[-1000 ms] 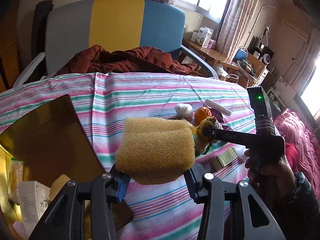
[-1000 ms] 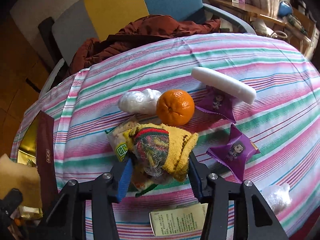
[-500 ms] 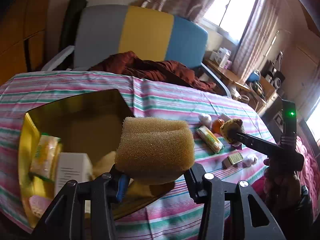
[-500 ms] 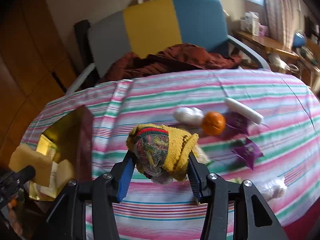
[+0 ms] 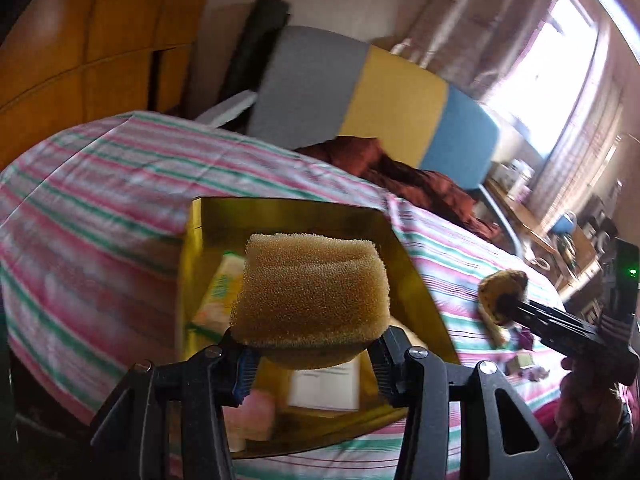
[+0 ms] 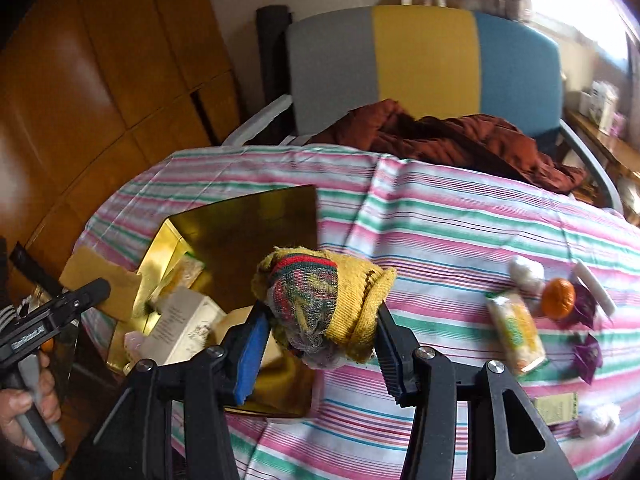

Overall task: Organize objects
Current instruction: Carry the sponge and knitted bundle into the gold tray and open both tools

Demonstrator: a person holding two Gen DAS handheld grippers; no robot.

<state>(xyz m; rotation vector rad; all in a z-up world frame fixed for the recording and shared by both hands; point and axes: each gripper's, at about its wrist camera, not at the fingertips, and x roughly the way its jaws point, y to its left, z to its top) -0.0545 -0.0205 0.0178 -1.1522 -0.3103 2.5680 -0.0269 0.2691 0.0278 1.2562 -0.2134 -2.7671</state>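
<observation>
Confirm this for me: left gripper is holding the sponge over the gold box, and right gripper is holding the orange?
Not quite. The right gripper holds a yellow knitted sock bundle, as the right wrist view shows; the orange lies on the tablecloth. The left gripper does hold the sponge over the gold box.

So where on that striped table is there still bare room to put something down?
The striped cloth lies bare between the gold box and the orange, up to the chair's brown garment. It is crowded around the orange, with packets and white bundles, and inside the box, which already holds cartons.
</observation>
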